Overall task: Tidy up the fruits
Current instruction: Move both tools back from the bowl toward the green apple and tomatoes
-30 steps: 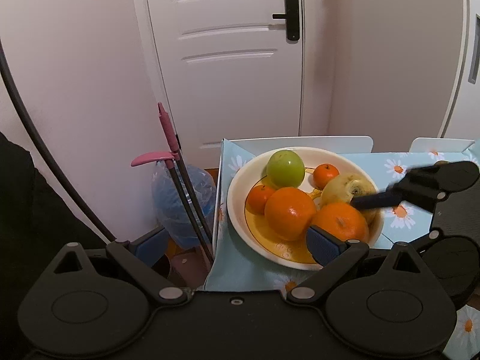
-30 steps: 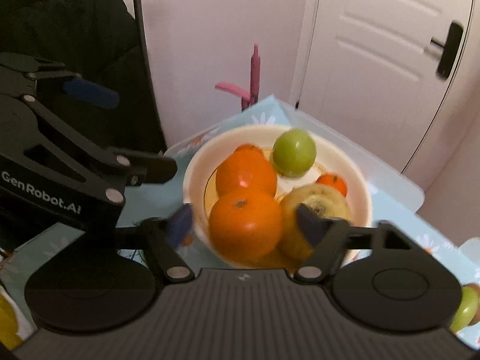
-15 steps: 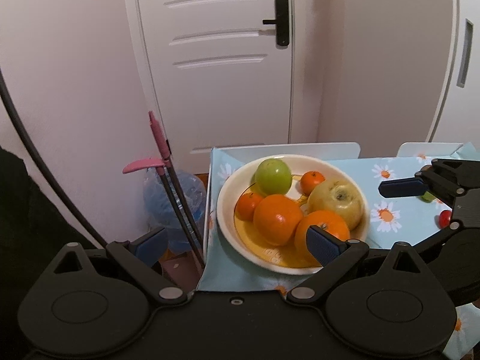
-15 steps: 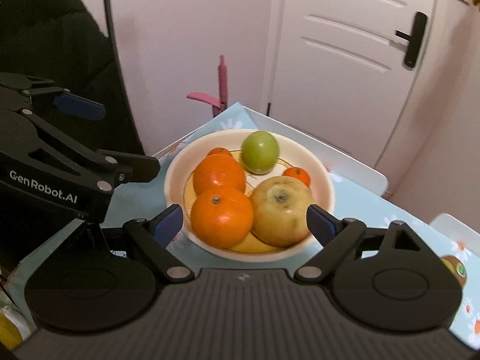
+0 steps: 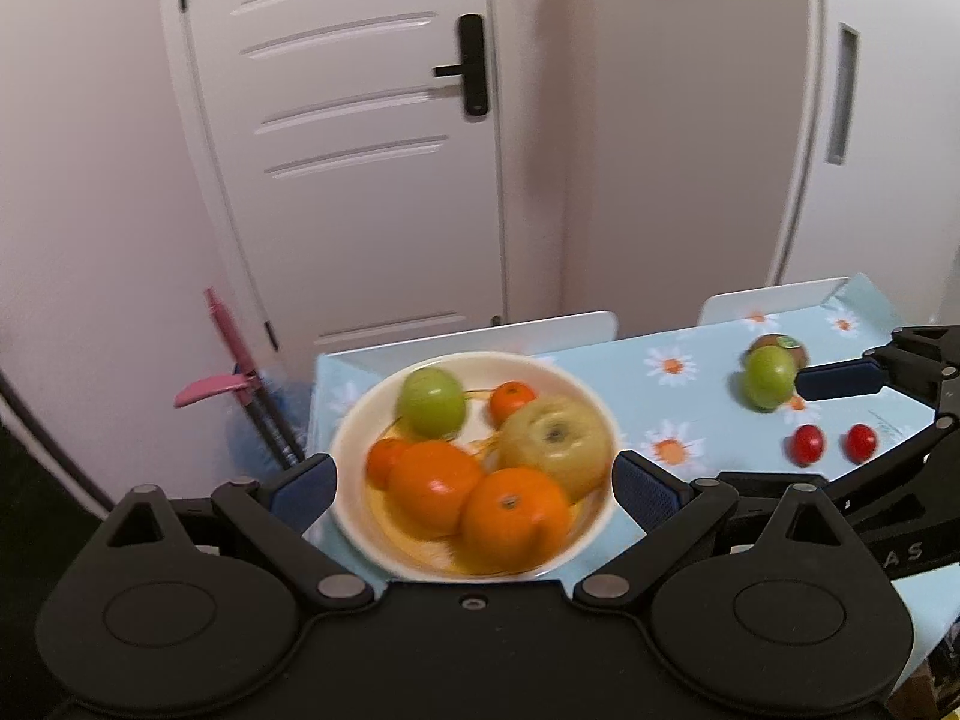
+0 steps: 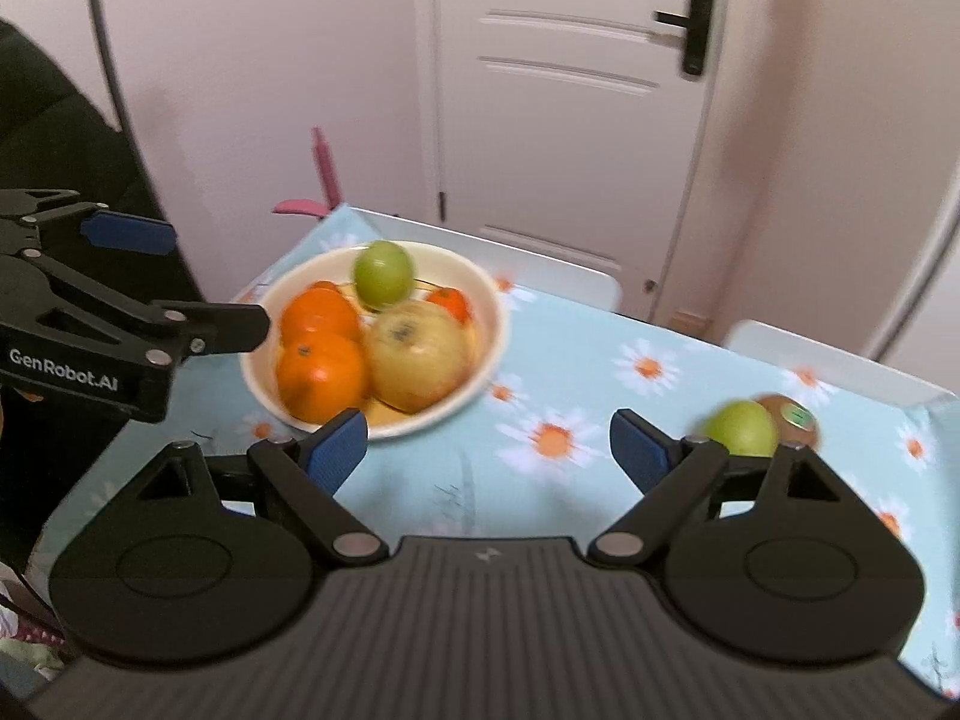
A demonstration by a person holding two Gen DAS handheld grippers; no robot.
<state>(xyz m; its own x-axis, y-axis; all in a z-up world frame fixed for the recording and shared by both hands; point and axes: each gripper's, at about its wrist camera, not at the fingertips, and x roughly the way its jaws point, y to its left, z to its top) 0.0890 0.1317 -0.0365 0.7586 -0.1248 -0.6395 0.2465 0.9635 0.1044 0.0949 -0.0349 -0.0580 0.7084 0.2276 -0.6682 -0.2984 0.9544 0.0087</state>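
Bowl (image 5: 591,414): a cream bowl with a yellow inside, near the table's left end, on the daisy-print cloth (image 6: 576,372).
In the bowl: 2 large oranges at the front (image 5: 515,517) (image 5: 433,483), a big yellowish apple (image 5: 555,441) beside them, a green apple (image 5: 432,401) at the back, and 2 small mandarins, 1 at the back (image 5: 511,401) and 1 half hidden at the left (image 5: 379,461).
Loose fruit: a second green apple (image 6: 741,427) sits well apart from the bowl toward the table's right end, touching a brown kiwi with a sticker (image 6: 792,414); 2 small red fruits (image 5: 807,443) (image 5: 859,443), perhaps cherry tomatoes, lie just nearer.
Right gripper (image 6: 487,450): fingers spread wide, nothing between them, hovering above bare cloth between the bowl and the loose apple.
Left gripper (image 5: 474,483): also spread wide and empty, held above the bowl's near side; it grips nothing.
Step in hand, as I judge it: the right gripper goes for the loose green apple.
Doing it well: centre the apple between the pads, come down from above, and close across its widest part so it does not roll into the kiwi.
Risk: round fruit on smooth cloth slips easily; a glancing pad could push it toward the table edge.
Placing: the bowl is crowded, so aim for the gap at the back right.
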